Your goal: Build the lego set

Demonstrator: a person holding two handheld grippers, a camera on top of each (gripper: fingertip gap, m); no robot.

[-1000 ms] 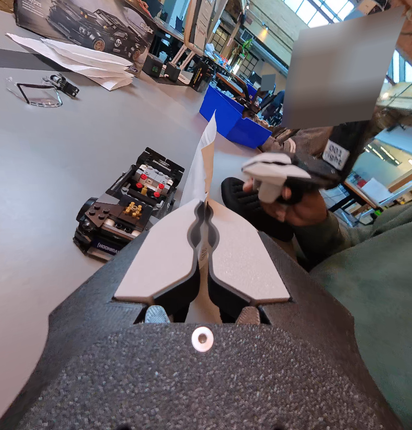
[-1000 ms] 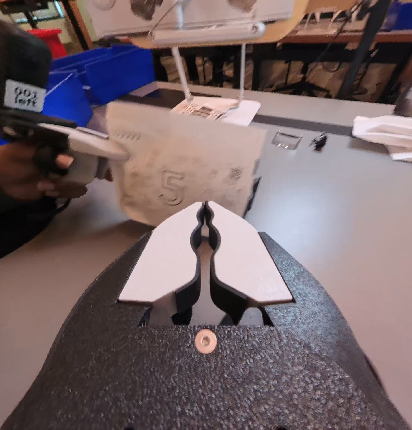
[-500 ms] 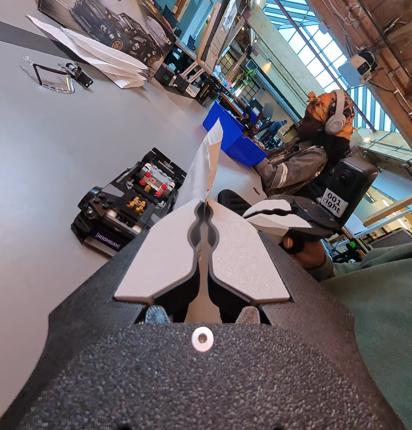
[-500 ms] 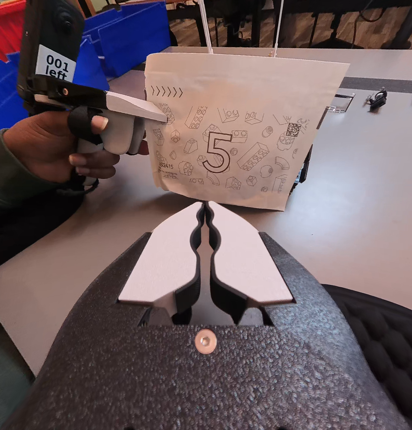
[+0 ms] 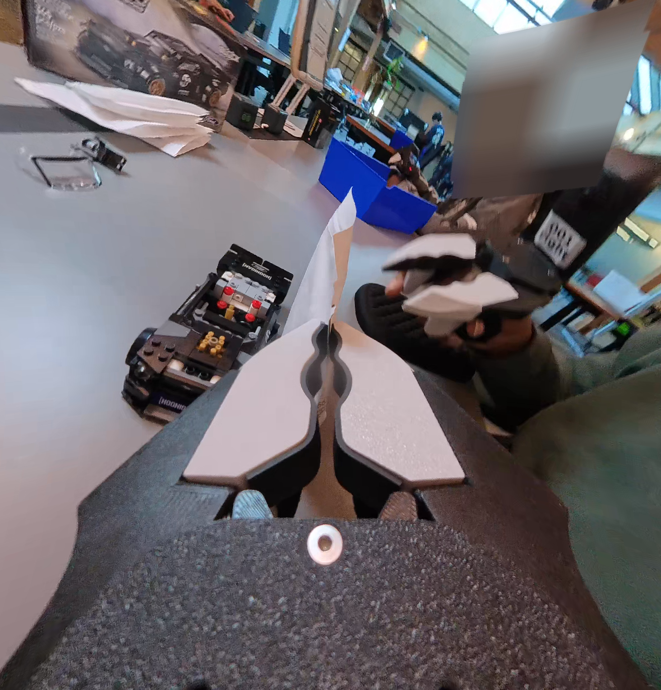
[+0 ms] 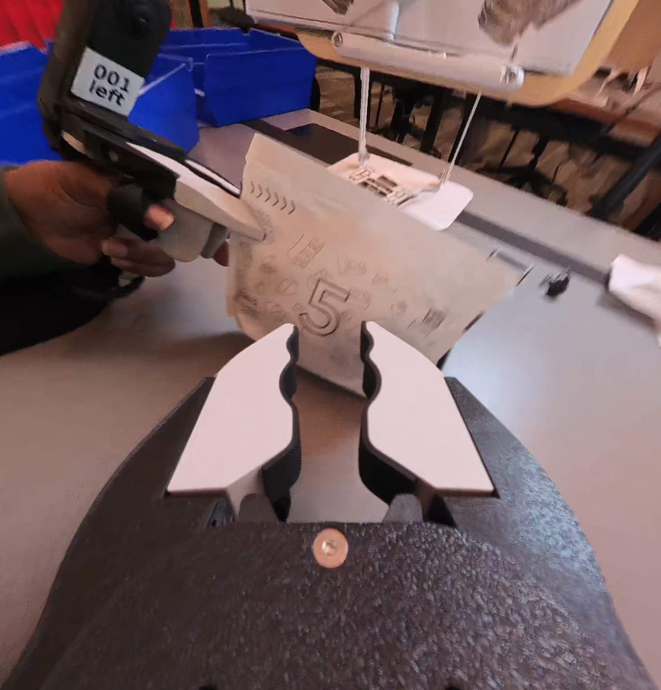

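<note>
Currently the left gripper (image 5: pixel 328 330) is clamped on the edge of the white printed paper parts bag (image 6: pixel 359 269), holding it up at frame centre in the right wrist view. Right gripper (image 6: pixel 328 330) has jaws apart, empty, just short of the bag. Partly built black lego car (image 5: pixel 209 332) sits on the grey table (image 5: pixel 79 261), centre-left in the left wrist view.

The bag (image 6: pixel 359 269) is motion-blurred; its print is unreadable. The fingers (image 5: pixel 269 403) hide part of the car (image 5: pixel 206 336). The box (image 5: pixel 127 48) is cut off at the top.
</note>
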